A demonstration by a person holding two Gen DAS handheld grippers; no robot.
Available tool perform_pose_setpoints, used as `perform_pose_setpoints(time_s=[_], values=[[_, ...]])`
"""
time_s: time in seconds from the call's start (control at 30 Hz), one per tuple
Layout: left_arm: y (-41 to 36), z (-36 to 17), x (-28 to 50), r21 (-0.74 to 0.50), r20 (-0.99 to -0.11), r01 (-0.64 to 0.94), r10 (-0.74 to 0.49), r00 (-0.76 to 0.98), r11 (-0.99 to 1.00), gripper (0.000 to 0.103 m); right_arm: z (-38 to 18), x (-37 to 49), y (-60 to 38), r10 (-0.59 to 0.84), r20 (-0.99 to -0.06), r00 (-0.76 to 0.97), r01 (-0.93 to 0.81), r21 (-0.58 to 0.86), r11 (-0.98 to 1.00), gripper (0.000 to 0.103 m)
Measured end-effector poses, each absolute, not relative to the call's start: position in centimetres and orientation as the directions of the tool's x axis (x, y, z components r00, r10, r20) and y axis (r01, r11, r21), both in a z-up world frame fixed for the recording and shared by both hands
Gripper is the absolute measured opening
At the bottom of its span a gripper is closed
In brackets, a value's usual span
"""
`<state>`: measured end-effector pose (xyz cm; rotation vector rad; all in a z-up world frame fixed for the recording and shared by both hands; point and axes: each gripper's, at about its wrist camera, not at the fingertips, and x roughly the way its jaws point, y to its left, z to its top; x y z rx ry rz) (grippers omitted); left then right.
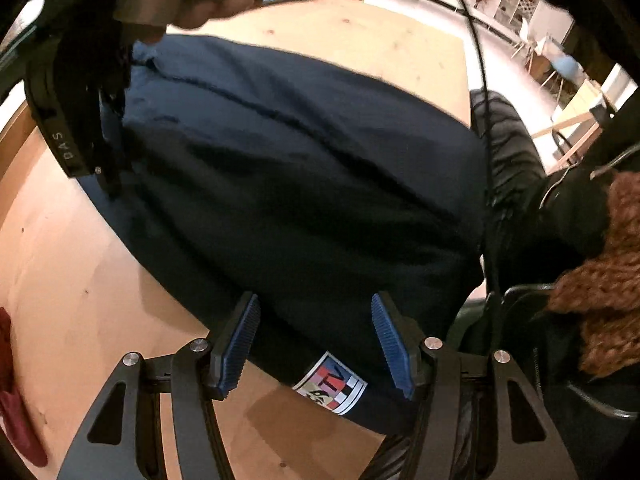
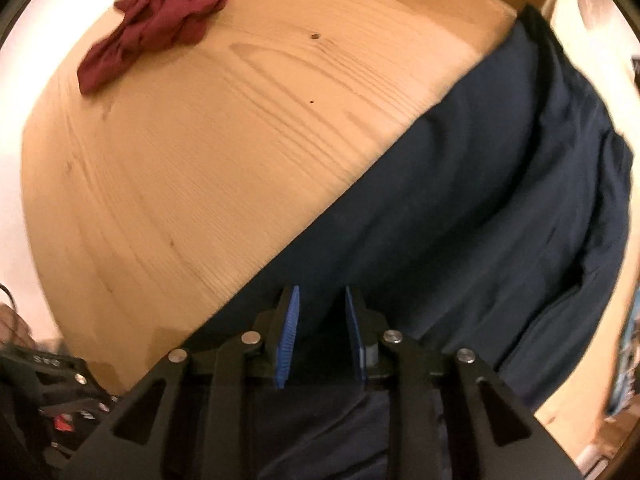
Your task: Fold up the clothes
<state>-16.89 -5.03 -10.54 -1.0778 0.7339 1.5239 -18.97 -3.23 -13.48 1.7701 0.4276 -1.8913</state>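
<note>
A dark navy garment [image 1: 288,184] lies spread on the wooden table [image 1: 80,280], with a coloured label [image 1: 332,384] at its near hem. My left gripper [image 1: 316,344] is open, its blue pads on either side of the hem just above the label, holding nothing. In the right wrist view the same navy garment [image 2: 480,220] runs diagonally across the table [image 2: 200,160]. My right gripper [image 2: 320,328] hovers over its edge with the jaws partly apart and no cloth pinched between them. The right gripper also shows in the left wrist view [image 1: 108,152] at the garment's far left edge.
A crumpled maroon garment [image 2: 160,20] lies at the far side of the table; it also shows in the left wrist view [image 1: 16,392] at the left edge. The person's dark jacket and rust scarf [image 1: 600,280] are on the right. A cable [image 1: 480,120] hangs nearby.
</note>
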Motion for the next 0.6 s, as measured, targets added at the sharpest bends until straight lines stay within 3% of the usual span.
perform_pose_setpoints(time_s=[0.03, 0.23, 0.33, 0.4, 0.47, 0.53, 0.6], values=[[-5.1, -10.6, -17.0, -0.099, -0.912, -0.966, 0.409, -0.007, -0.238, 0.056, -13.5, -18.8, -3.4, -0.141, -0.99, -0.031, 0.569, 0.098, -0.817, 0.003], [-6.0, -10.7, -18.3, -0.041, -0.928, -0.957, 0.366, -0.07, -0.287, 0.056, -12.5, -18.8, -4.2, -0.267, -0.964, -0.003, 0.587, 0.214, -0.781, 0.002], [-6.5, -10.5, -18.7, 0.004, -0.932, -0.952, 0.344, -0.114, -0.306, 0.056, -11.8, -18.4, -5.5, -0.208, -0.974, -0.085, 0.636, 0.107, -0.764, 0.002], [-6.7, -10.3, -18.7, 0.025, -0.934, -0.95, 0.332, -0.133, -0.311, 0.056, -12.2, -17.8, -6.2, -0.109, -0.989, -0.104, 0.672, 0.011, -0.741, 0.009], [-6.6, -10.2, -18.6, 0.049, -0.937, -0.951, 0.316, -0.149, -0.305, 0.056, -12.9, -17.2, -6.2, -0.032, -0.995, -0.098, 0.682, -0.044, -0.73, 0.034], [-6.5, -10.2, -18.4, 0.057, -0.938, -0.953, 0.311, -0.153, -0.298, 0.056, -13.6, -16.6, -6.3, -0.003, -0.996, -0.09, 0.689, -0.06, -0.722, 0.041], [-6.3, -10.1, -18.1, 0.065, -0.938, -0.956, 0.309, -0.157, -0.287, 0.056, -13.9, -16.4, -6.4, 0.009, -0.996, -0.094, 0.692, -0.072, -0.719, 0.041]])
